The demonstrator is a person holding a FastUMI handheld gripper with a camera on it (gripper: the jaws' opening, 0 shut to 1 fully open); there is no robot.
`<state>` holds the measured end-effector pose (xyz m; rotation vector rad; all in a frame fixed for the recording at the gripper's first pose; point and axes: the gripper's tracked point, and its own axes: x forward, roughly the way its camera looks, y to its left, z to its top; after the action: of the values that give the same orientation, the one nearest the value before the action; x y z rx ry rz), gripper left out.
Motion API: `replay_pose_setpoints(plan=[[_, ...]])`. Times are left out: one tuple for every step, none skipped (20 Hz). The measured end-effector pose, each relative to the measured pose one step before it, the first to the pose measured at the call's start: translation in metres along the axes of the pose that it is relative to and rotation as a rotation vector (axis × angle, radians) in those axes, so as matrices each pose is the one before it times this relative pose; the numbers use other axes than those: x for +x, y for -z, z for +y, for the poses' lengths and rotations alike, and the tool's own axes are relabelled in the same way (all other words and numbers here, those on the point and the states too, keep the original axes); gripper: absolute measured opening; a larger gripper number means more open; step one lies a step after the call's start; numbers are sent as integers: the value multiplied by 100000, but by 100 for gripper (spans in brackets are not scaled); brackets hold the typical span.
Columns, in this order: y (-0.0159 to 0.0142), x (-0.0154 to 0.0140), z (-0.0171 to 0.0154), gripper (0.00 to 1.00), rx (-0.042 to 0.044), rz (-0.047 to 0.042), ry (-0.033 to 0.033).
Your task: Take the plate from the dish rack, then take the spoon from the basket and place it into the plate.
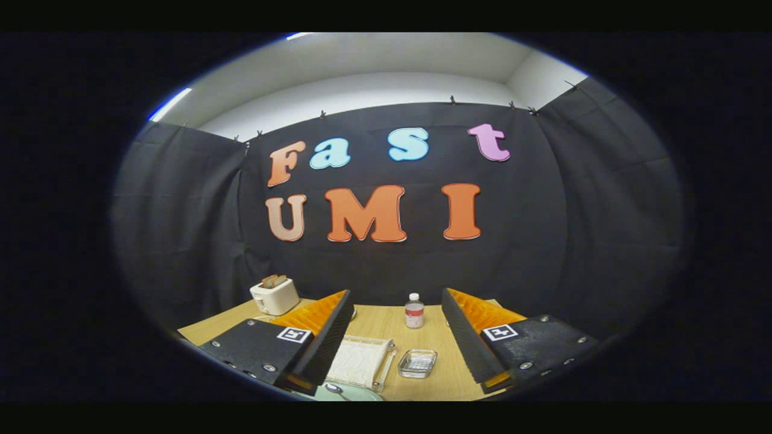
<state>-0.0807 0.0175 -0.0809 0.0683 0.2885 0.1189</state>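
Where the fingers begin, a pale green plate [350, 393] lies cut off, with the spoon [333, 389] bowl on it, its axis hidden. Gripper [395, 337] jaws stand wide apart, holding nothing. Between them lie a white rack [365, 361] and glass dish [417, 363]; beyond, a bottle [414, 311] and toaster [275, 294] on the table [386, 322].

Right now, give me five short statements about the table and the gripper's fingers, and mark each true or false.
1. The gripper has its fingers spread apart, holding nothing. True.
2. The small clear plastic bottle with a white cap lies on its side. False: it stands upright beyond the fingers.
3. The cream toaster has slices in its slots. True.
4. The square clear glass dish sits on the toaster. False: it rests on the wooden table between the fingers.
5. The pale green plate carries a spoon. True.
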Motion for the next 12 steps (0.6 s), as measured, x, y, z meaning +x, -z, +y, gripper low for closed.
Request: replay_pose_setpoints(plan=[[-515, 26, -72, 88, 194, -1282, 507], [-654, 22, -23, 89, 148, -984, 292], [-730, 23, -37, 89, -118, -1357, 211], [-682, 25, 3, 89, -602, -1485, 300], [-537, 3, 203, 90, -826, -1261, -243], [-384, 77, 99, 92, -630, -755, 20], [-440, 74, 68, 93, -68, -912, 149], [-366, -35, 22, 94, 217, -847, 325], [-269, 4, 240, 94, 151, -959, -116], [-229, 172, 297, 94, -405, -610, -357], [13, 196, 193, 94, -687, -246, 174], [-6, 74, 277, 94, -965, 172, 49]])
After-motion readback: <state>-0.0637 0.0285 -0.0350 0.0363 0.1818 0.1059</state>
